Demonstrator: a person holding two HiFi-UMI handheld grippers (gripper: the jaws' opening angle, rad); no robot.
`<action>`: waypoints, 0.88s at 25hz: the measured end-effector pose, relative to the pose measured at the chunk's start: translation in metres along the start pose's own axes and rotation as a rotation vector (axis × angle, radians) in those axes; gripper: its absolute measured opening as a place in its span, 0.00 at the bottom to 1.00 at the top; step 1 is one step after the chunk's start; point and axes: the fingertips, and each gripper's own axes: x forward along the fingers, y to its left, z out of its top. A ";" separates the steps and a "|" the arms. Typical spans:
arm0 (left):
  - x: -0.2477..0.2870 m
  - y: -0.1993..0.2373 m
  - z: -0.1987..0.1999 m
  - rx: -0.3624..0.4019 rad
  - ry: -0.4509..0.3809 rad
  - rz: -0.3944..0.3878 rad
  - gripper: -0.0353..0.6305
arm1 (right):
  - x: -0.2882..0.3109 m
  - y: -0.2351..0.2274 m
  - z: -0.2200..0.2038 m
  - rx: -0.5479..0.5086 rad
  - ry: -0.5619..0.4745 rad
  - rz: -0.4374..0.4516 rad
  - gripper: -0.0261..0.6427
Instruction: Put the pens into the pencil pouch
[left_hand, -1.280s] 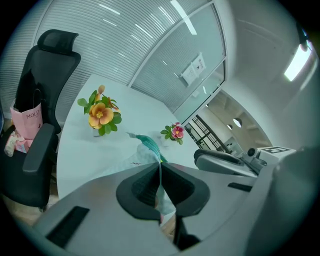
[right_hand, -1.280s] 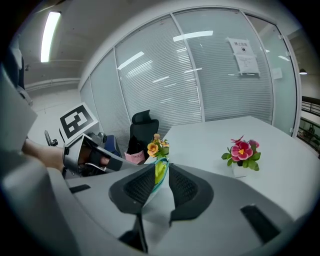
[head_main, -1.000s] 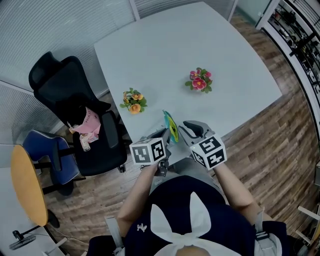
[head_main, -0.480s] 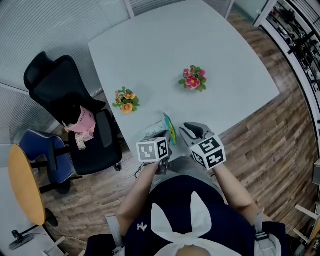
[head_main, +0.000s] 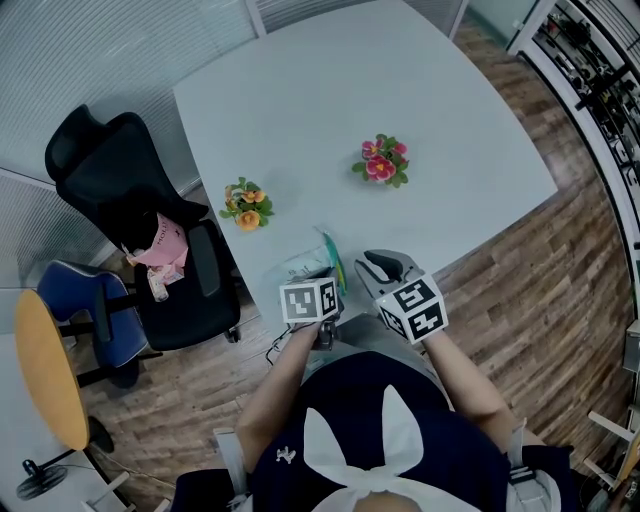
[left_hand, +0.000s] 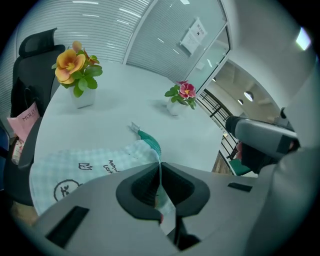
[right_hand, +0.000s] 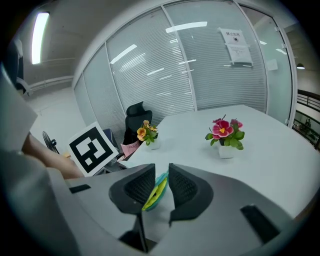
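Left gripper is clamped shut on the pouch at its teal zipper edge; the pouch lies at the table's near edge, that edge raised; right gripper sits just beside it, jaws partly apart, gripping nothing; the pouch's teal-and-yellow mouth shows through their gap.

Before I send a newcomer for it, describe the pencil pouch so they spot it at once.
On the pale table, find the near edge, nearer than the orange flowers and pink flowers. The pencil pouch lies there, pinched by the left tool: flat mint-checked fabric with a teal zip, unlike those upright pots.
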 end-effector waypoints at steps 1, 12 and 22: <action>0.002 0.001 -0.001 0.000 0.005 0.003 0.10 | 0.001 0.000 0.000 0.001 0.001 0.002 0.17; 0.026 0.010 -0.016 0.061 0.101 0.029 0.10 | 0.010 -0.003 -0.001 -0.001 0.022 0.014 0.17; 0.030 0.009 -0.020 0.071 0.116 -0.001 0.10 | 0.015 -0.005 -0.009 0.009 0.047 0.029 0.17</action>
